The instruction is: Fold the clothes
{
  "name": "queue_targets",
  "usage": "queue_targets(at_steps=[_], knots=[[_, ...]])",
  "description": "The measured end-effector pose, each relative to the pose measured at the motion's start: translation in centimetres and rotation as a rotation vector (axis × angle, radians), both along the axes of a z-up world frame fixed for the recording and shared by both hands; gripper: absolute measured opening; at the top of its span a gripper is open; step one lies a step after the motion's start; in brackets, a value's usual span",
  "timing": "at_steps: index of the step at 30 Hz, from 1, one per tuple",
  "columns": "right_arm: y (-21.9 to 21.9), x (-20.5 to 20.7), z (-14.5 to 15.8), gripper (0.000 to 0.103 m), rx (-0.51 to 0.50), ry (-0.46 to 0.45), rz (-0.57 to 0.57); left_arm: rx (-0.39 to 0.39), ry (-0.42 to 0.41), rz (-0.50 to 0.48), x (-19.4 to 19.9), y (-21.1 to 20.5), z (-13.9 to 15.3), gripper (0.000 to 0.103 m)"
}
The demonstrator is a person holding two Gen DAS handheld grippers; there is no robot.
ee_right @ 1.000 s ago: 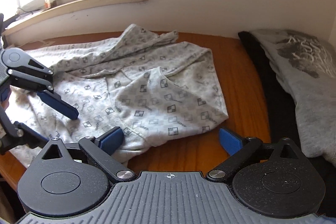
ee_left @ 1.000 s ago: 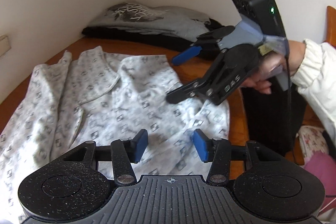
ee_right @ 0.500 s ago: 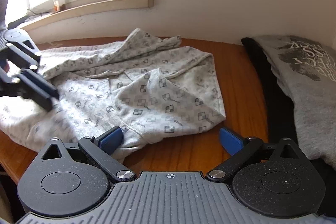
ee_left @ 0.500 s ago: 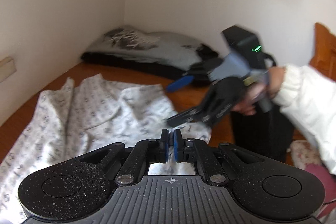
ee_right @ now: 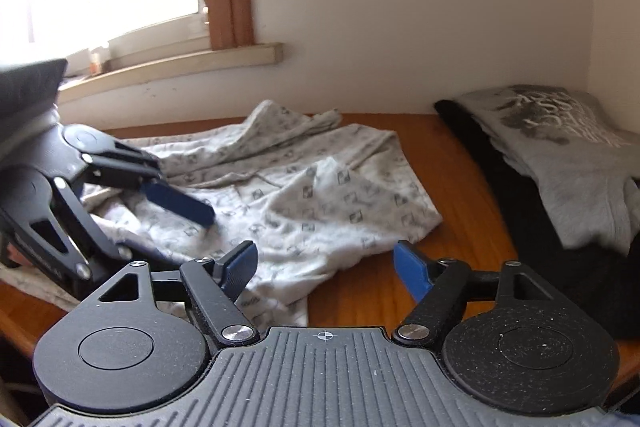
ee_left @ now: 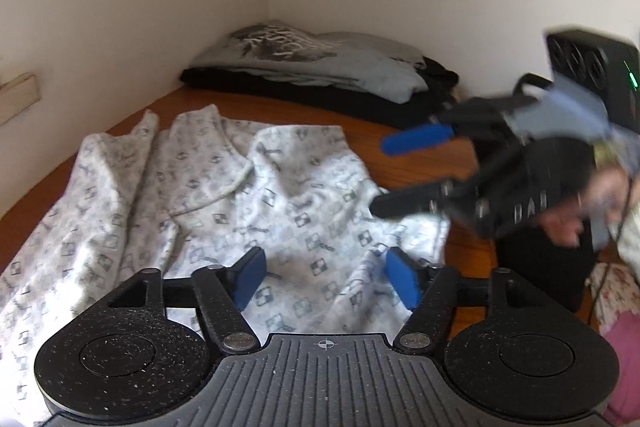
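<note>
A white garment with a small grey square print [ee_left: 224,211] lies rumpled across the wooden table [ee_left: 404,167]. My left gripper [ee_left: 326,281] hovers just above its near part, jaws opening, with nothing pinched between the blue pads. It also shows at the left of the right wrist view, as the left gripper [ee_right: 172,227] over the cloth. My right gripper [ee_right: 326,267] is at the garment's [ee_right: 320,203] near corner, jaws closing, pads clear of the fabric. In the left wrist view the right gripper [ee_left: 384,173] hangs blurred over the garment's right edge, held by a hand [ee_left: 576,223].
A folded grey printed shirt [ee_left: 320,67] lies on a black garment [ee_left: 360,103] in the far corner against the white walls. A window sill [ee_right: 180,67] runs behind the table. Floral and pink fabric [ee_left: 616,307] sits beyond the table's right edge.
My left gripper snapped shut half a second ago and stands open again. The right gripper has shifted to the right and its jaws have narrowed a little. The garment lies much as before.
</note>
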State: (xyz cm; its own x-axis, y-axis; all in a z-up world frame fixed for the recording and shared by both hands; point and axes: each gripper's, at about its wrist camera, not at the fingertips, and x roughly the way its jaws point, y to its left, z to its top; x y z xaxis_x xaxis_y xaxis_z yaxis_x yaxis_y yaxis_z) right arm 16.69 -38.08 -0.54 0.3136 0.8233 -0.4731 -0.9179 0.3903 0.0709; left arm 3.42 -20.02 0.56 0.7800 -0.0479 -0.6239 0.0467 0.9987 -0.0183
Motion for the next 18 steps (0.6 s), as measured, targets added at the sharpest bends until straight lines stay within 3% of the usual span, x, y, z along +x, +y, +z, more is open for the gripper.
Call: queue_targets(at_steps=[4,11,13,15,18], knots=[[-0.4,-0.5,-1.4,0.076,0.022,-0.018,-0.039,0.016,-0.01,0.027,-0.6,0.8,1.1,0.074],[0.3,0.9,-0.5,0.073,0.007,0.045,-0.1,0.023,-0.061,0.102,-0.9,4.7,4.2,0.075],[0.5,1.8,-0.4,0.066,0.015,0.087,-0.12,0.028,-0.062,0.118,0.0,6.3,4.9,0.069],[0.8,2.6,-0.4,0.061,0.027,0.129,-0.131,0.04,-0.058,0.135,1.1,7.8,5.4,0.045],[1.4,3.1,-0.3,0.058,0.021,0.133,-0.136,0.064,-0.052,0.15,3.5,9.9,5.8,0.025]])
